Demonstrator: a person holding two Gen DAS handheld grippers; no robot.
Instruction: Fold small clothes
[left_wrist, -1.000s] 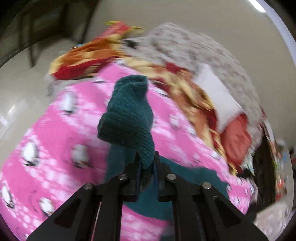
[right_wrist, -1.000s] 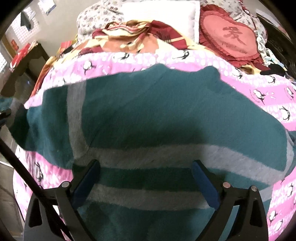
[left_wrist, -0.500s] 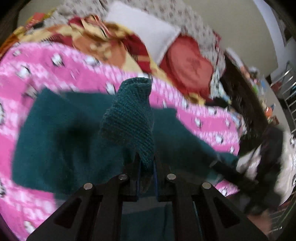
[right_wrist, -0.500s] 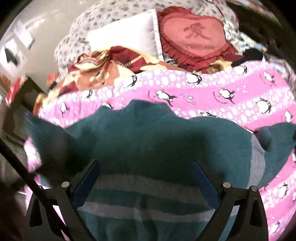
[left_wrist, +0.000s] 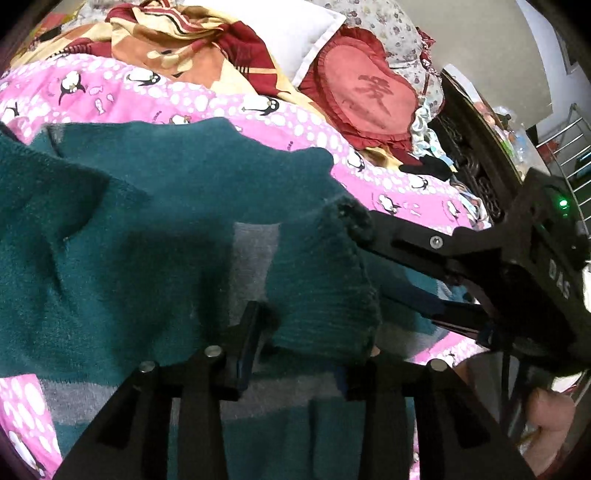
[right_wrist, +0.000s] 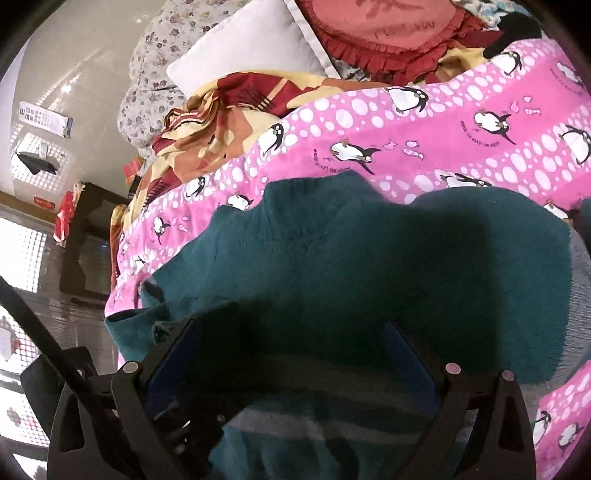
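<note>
Now, my view: two claws over a bed spread with a pink penguin blanket (left_wrist: 317, 125).
Task thing: teal sweater (left_wrist: 155, 236) with grey stripes, lying on the blanket, partly folded over on itself; in the right wrist view it fills the lower middle, its far edge wavy against the pink.
Sleeve: ribbed teal cuff (left_wrist: 325, 299) lies on top of the sweater's body, between my left claw's fingers.
Left claw (left_wrist: 306, 347): jaws are opening; the cuff sits in the gap, the left finger (left_wrist: 247, 332) stands just beside it, and I see no pad pressing on the knit.
Right claw (right_wrist: 291, 354): jaws wide apart, blue pads showing, hovering low over the sweater's dark, shaded middle; nothing is pinched between them.
Right claw from the left wrist view: its black fingers reach in from the right, their tips by the sweater's ribbed edge; whether they touch it I cannot tell.
My right hand (left_wrist: 550, 417): a thumb shows at the lower right, under the claw's body.
Head of the bed: white pillow (left_wrist: 299, 33), red heart cushion (left_wrist: 365, 92), crumpled red and yellow cloth (left_wrist: 192, 40).
Beyond the bed: glossy dark floor (right_wrist: 48, 266) and a dark low cabinet (right_wrist: 88, 251) in the right wrist view.
</note>
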